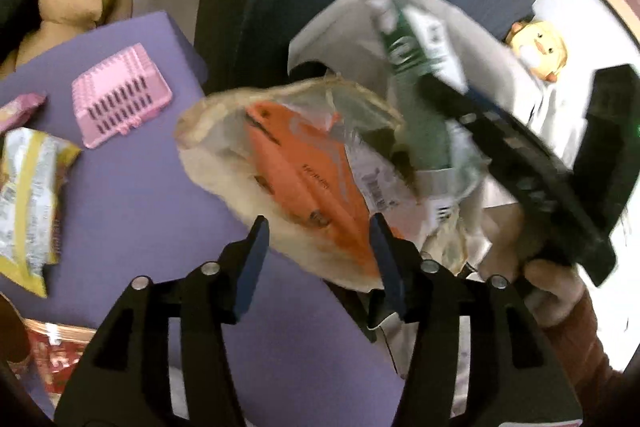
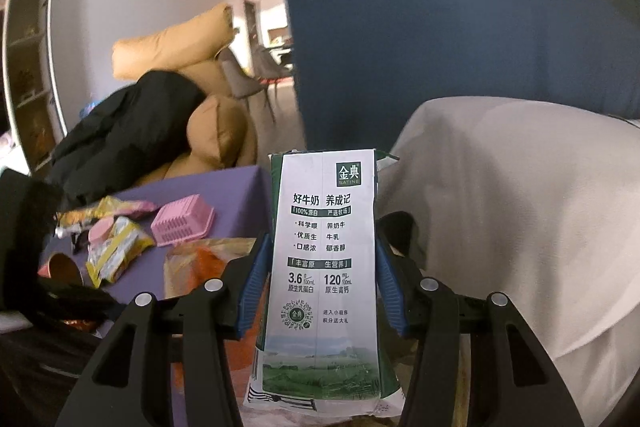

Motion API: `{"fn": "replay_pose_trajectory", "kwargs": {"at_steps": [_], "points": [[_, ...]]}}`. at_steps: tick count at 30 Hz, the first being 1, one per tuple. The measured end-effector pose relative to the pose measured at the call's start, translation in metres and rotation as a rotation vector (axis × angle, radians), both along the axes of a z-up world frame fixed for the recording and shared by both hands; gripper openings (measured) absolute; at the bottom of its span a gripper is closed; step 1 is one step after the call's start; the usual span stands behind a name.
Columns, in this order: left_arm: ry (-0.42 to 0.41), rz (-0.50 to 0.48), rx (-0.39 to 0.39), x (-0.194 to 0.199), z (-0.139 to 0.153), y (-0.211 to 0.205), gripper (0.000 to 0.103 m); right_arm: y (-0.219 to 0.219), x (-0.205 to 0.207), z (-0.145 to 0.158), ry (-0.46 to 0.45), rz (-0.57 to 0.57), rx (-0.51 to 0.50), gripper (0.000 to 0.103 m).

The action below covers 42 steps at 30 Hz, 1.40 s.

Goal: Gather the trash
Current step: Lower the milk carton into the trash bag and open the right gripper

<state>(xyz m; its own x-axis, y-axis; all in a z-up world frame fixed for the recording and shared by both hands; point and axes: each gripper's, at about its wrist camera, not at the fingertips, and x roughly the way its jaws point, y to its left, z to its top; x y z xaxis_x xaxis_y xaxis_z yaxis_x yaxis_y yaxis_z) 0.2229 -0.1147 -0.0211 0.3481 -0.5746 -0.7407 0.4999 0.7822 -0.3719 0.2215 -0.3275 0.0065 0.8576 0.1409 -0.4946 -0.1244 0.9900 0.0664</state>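
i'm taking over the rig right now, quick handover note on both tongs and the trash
Left tongs: open, the orange wrapper lies between the pads, over the white bag, not gripped.
Right tongs: shut on the milk carton, held upright near that bag.
Still on the purple table: yellow wrapper, red packet, a pink packet, a paper cup, pink basket.
Done: carton and orange wrapper brought to the bag.
Left: drop both in, then collect the rest.
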Motion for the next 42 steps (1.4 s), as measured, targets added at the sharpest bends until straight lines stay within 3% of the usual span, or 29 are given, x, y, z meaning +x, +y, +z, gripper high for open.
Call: {"fn": "replay_pose_trajectory", "kwargs": {"at_steps": [9,17,22,26,28,32,35,37,42], "points": [[-0.069,0.102,-0.090,-0.007,0.029,0.060,0.053,0.019,0.015,0.007,-0.024,0.091,-0.036,0.048],[-0.149,0.200,-0.070,-0.014,0.037,0.103,0.055,0.007,0.012,-0.017,-0.116,0.000,-0.110,0.048],[-0.185,0.257,-0.069,-0.019,0.039,0.141,0.058,0.006,0.008,-0.035,-0.001,-0.007,-0.097,0.049],[-0.186,0.322,-0.059,-0.019,0.032,0.175,0.059,0.004,0.011,-0.049,0.157,-0.032,-0.093,0.050],[-0.174,0.361,-0.065,-0.020,0.028,0.192,0.059,0.003,0.010,-0.051,0.187,-0.045,-0.094,0.061],[-0.166,0.422,-0.072,-0.026,0.021,0.220,0.059,0.003,0.009,-0.046,0.189,-0.079,-0.093,0.066],[-0.163,0.451,-0.071,-0.032,0.017,0.235,0.059,0.000,0.007,-0.033,0.161,-0.084,-0.021,0.070],[-0.169,0.462,-0.069,-0.035,0.014,0.244,0.059,0.005,0.005,-0.023,0.149,-0.061,0.005,0.075],[-0.176,0.503,-0.064,-0.039,0.008,0.265,0.060,0.044,-0.006,-0.008,0.141,0.073,-0.050,0.075]]}}
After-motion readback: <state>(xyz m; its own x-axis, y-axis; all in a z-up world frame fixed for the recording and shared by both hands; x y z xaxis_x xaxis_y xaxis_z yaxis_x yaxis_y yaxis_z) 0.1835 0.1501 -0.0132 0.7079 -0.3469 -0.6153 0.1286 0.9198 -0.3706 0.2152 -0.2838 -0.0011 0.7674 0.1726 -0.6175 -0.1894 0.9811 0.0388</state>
